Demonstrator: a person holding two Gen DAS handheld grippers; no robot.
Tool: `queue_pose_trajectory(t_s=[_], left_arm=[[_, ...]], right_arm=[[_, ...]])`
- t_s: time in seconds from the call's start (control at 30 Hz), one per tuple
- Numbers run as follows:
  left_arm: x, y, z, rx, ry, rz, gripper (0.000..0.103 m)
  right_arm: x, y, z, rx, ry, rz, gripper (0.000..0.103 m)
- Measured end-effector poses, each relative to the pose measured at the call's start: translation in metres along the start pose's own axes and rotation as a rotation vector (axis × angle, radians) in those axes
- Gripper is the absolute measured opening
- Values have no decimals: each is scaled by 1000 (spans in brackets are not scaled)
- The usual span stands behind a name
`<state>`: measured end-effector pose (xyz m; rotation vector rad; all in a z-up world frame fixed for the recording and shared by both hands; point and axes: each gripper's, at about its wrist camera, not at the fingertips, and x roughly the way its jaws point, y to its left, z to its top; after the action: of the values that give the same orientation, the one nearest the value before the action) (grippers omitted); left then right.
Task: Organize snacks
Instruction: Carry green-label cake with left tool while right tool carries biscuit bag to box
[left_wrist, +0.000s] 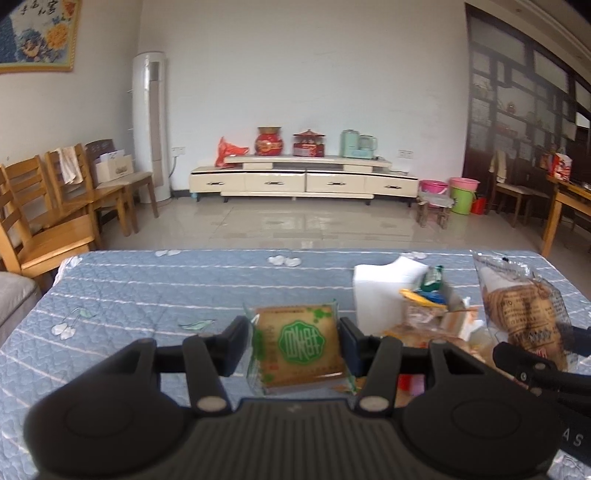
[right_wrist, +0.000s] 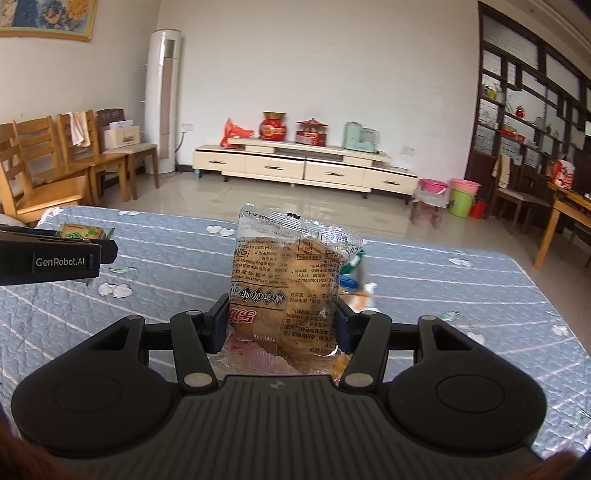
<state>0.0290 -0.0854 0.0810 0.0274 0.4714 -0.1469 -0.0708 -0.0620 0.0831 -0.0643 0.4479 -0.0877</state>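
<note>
Left gripper (left_wrist: 293, 341) clamped a square cake (left_wrist: 301, 347); right gripper (right_wrist: 280, 325) pinched the biscuit bag (right_wrist: 288, 291) low: light, crinkly, likely fragile.

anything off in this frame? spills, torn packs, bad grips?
No spills or tears visible. Left gripper holds the green-label packet squarely; right gripper holds the biscuit bag with its print upside down. The snack pile beside the white box is jumbled.

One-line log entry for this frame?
left hand-held gripper: shut on square green-label snack packet | right hand-held gripper: shut on clear biscuit packet
</note>
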Motion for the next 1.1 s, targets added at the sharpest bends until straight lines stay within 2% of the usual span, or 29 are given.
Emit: queue_pose_trajectory(t_s=[0.47,1.1], left_arm=[[4,-44,1,69,-8,-67,52],[27,-83,11,118,-7,-128,52]], right_arm=[[-13,-22,-11,50,-17,-69,68],[10,-24,-4,57,-15,-78,68]])
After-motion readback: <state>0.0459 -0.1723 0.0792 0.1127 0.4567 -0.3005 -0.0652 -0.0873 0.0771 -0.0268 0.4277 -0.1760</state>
